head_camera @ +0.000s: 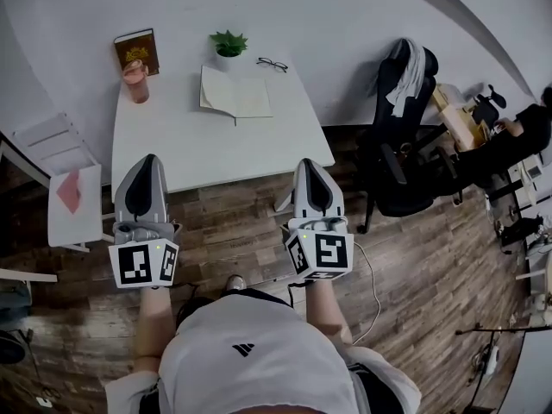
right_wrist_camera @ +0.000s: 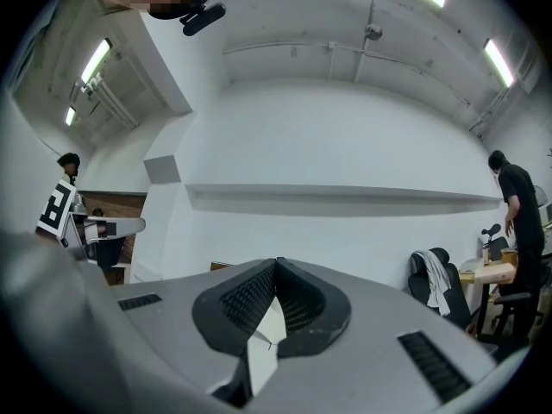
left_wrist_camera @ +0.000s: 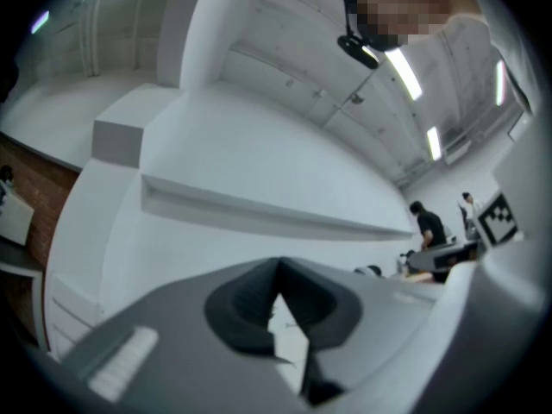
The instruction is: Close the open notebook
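I hold both grippers out ahead of me, side by side, short of the near edge of the desk (head_camera: 198, 145) — neither is over it yet. The left gripper (head_camera: 148, 159) has its jaws brought together at the tips with nothing between them, and the right gripper (head_camera: 311, 163) is the same: closed and empty. That suits the job, I think, since a closed tip can flip a cover without any grasp. The notebook (head_camera: 235, 93) lies open toward the far side of the desk, just in front of the small plant (head_camera: 228, 44), with glasses (head_camera: 272, 64) to its right and a pink cup (head_camera: 135, 81) well off to its left. The approach comes first — nothing is within reach.
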Demonstrator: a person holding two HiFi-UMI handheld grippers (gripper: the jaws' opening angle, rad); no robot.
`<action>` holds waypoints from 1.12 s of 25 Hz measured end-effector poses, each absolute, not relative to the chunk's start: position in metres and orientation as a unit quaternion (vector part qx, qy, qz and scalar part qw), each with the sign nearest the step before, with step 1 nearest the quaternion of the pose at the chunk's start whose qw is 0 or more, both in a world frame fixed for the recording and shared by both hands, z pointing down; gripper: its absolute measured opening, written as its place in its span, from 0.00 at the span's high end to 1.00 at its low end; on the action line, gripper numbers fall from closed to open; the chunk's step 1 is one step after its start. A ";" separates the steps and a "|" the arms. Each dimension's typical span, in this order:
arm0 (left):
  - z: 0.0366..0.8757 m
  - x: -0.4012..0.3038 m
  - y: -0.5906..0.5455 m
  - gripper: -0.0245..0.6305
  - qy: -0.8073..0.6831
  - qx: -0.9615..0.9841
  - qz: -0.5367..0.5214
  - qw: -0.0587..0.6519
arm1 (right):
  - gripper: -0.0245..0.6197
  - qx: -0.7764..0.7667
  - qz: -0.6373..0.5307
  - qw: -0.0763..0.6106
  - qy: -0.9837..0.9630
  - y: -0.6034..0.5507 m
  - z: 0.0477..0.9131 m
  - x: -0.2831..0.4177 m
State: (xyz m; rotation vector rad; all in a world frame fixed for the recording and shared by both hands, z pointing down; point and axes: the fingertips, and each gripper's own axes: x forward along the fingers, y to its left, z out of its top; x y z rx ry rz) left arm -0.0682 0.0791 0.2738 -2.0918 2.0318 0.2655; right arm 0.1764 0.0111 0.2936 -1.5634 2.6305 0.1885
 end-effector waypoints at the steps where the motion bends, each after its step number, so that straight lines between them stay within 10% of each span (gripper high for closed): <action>1: 0.274 -0.067 0.074 0.95 0.692 -0.709 0.089 0.107 | 0.96 -0.509 0.061 0.037 0.858 0.005 0.294 0.178; 28: 0.287 -0.138 -0.108 0.95 0.671 -0.732 0.082 0.087 | 0.96 -0.531 0.042 0.020 0.846 -0.162 0.315 0.105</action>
